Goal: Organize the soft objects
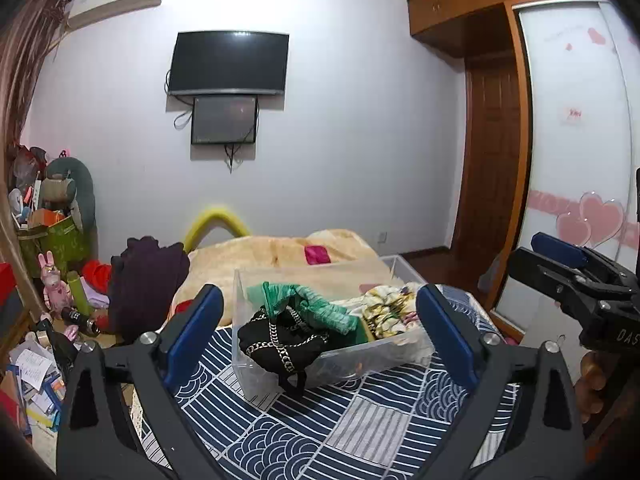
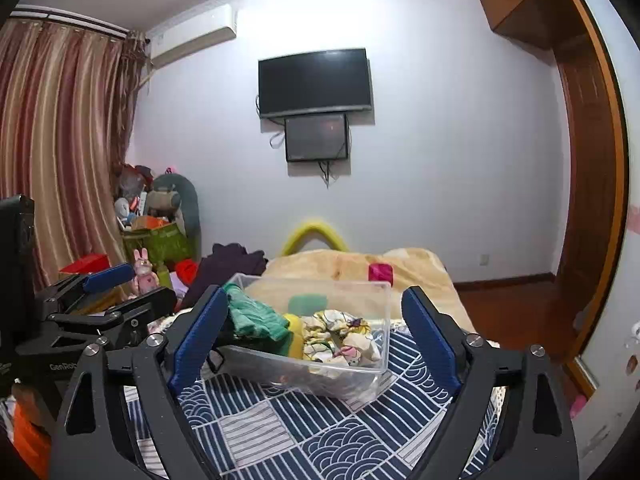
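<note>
Holding both tools spread, empty, before the bin (image 1: pixel 320 344) | left tool (image 1: pixel 320 336), right tool (image 2: pixel 316 336) | black top (image 1: pixel 280 340) droops over rim, likely needs tucking

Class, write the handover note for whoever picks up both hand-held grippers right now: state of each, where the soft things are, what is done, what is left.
Left hand-held gripper: open, empty, facing the bin.
Right hand-held gripper: open, empty, facing the bin too.
Clear bin sits on the blue patterned bedspread. In it: green cloth, floral cloth, black chain-print cloth hanging over the near rim.
Done: those three are in the bin.
Left: probably tuck the black cloth in. The pink item on the beige blanket and the dark purple clothes beside the bed may be next.
</note>
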